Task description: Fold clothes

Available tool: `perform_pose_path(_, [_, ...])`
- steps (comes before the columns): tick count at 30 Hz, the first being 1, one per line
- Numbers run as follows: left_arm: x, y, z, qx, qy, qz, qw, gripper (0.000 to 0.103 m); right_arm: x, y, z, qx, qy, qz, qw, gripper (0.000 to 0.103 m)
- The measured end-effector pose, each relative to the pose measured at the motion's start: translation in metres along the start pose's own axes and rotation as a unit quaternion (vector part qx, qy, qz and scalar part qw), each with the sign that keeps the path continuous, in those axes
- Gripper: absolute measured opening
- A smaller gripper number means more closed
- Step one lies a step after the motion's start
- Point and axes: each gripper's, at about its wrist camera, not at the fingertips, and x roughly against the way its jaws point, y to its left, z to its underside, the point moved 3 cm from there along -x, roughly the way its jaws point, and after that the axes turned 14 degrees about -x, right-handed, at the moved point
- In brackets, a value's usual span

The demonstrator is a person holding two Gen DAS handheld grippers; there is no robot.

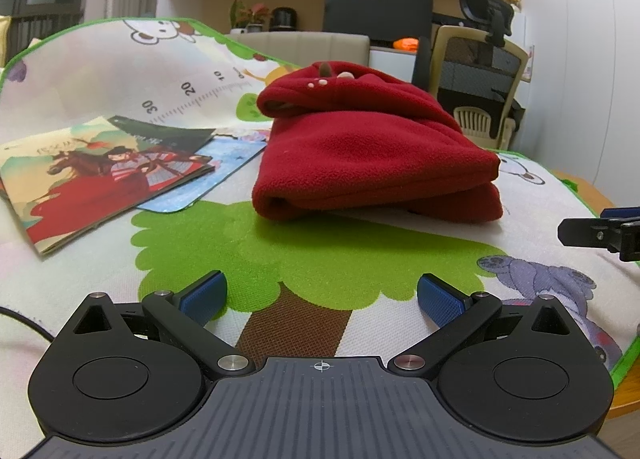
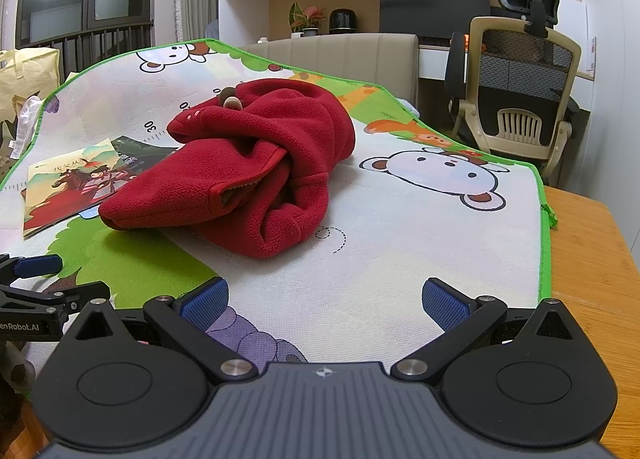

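A red fleece garment (image 1: 372, 147) lies folded into a thick bundle on the cartoon play mat (image 1: 312, 251). In the right wrist view the same garment (image 2: 248, 167) shows a loose, bunched side with a zipper edge. My left gripper (image 1: 322, 297) is open, low over the mat, a short way in front of the garment and not touching it. My right gripper (image 2: 325, 301) is also open, over the mat to the right of the bundle, with nothing between its fingers. Each gripper shows at the edge of the other's view.
Picture books (image 1: 100, 175) lie on the mat left of the garment. The mat (image 2: 440, 227) covers a wooden table (image 2: 592, 259) whose bare edge shows at right. An office chair (image 2: 520, 99) and a beige sofa back (image 2: 340, 55) stand behind.
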Motion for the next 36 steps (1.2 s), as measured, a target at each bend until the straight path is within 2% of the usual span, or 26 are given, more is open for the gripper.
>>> perform_pose_path(36, [-0.0002,-0.0019,0.0013,-0.007,-0.001,-0.006,1.0,0.103,0.0002,-0.0024,0.0009,-0.012,0.001,-0.003,1.0,0.103])
